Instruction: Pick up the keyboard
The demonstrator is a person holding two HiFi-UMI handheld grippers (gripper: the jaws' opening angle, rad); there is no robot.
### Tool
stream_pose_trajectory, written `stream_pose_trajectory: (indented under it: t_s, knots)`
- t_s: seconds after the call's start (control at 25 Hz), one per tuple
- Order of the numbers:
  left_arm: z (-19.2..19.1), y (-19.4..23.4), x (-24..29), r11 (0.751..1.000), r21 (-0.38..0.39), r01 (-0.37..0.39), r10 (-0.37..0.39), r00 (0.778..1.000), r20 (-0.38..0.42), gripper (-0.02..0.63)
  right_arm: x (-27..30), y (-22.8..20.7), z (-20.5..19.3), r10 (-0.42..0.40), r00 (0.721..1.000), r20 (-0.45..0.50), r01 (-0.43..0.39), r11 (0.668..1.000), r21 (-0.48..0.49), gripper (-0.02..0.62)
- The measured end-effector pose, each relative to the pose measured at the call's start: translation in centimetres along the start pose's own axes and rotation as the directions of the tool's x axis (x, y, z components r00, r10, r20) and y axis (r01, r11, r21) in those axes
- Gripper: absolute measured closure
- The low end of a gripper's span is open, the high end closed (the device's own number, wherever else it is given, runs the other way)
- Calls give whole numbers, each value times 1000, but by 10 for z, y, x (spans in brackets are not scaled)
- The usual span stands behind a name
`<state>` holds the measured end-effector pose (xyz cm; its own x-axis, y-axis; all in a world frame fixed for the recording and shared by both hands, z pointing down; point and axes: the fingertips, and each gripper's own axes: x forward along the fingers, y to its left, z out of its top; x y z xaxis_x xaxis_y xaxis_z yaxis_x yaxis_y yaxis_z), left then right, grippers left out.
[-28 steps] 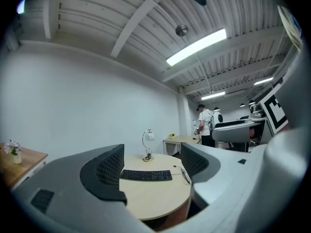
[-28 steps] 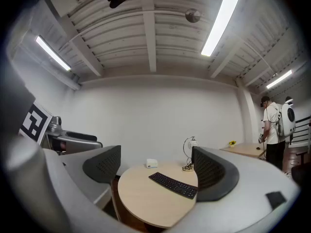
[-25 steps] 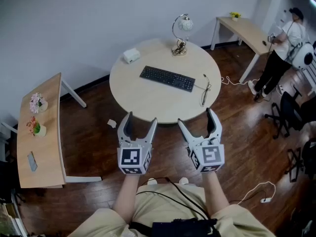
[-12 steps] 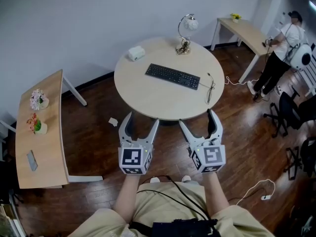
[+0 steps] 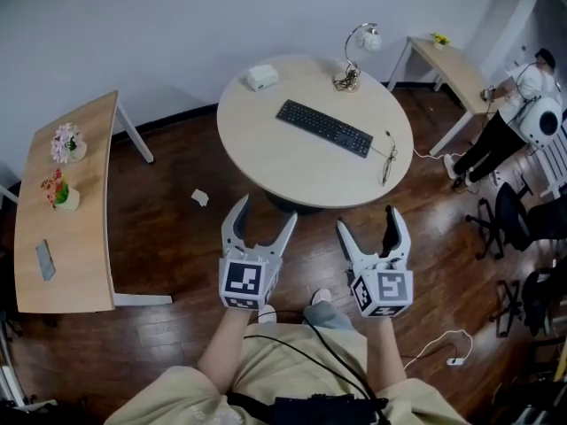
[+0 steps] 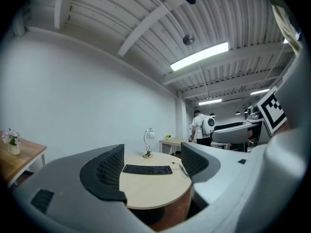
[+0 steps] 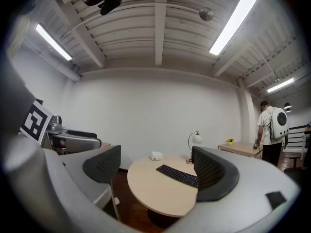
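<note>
A black keyboard (image 5: 325, 128) lies flat and slanted on the round light-wood table (image 5: 283, 171), its cable (image 5: 388, 158) trailing off its right end. My left gripper (image 5: 266, 211) and right gripper (image 5: 367, 220) are held side by side over the wooden floor, short of the table's near edge. Both are open and hold nothing. In the left gripper view the keyboard (image 6: 147, 169) shows far ahead between the dark pads (image 6: 109, 171). In the right gripper view the keyboard (image 7: 177, 174) runs partly behind the right-hand pad (image 7: 209, 171).
A desk lamp (image 5: 354, 60) and a small white box (image 5: 260, 78) stand at the table's far side. A long desk (image 5: 66, 237) with flower pots stands at the left. Another desk (image 5: 452, 60), a person (image 5: 523, 104) and office chairs (image 5: 523, 224) are at the right. A paper scrap (image 5: 200, 197) lies on the floor.
In the head view the table and keyboard have shifted right and slightly up, and both grippers sit a little lower and further right. Both stay open and empty.
</note>
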<state>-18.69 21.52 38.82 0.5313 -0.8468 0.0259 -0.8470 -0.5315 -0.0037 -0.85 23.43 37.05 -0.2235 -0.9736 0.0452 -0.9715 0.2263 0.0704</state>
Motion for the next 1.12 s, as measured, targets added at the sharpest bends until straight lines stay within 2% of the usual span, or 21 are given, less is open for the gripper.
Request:
stream_pose_trajectory:
  t_s: [0.32, 0.48, 0.76, 1.12]
  knots:
    - [-17, 4, 31, 1000, 8, -24, 24, 999, -43, 259, 42, -19, -27, 29, 999, -32, -27, 998, 56, 115]
    - [-16, 17, 67, 998, 36, -52, 54, 997, -59, 259, 88, -40, -29, 55, 998, 1, -55, 994, 93, 115]
    - [5, 24, 162, 993, 102, -60, 67, 996, -64, 259, 168, -109, -11, 44, 997, 58, -50, 991, 124, 115]
    - [-7, 1, 264, 993, 114, -29, 45, 989, -138, 259, 229, -194, -30, 58, 998, 39, -64, 979, 193, 115]
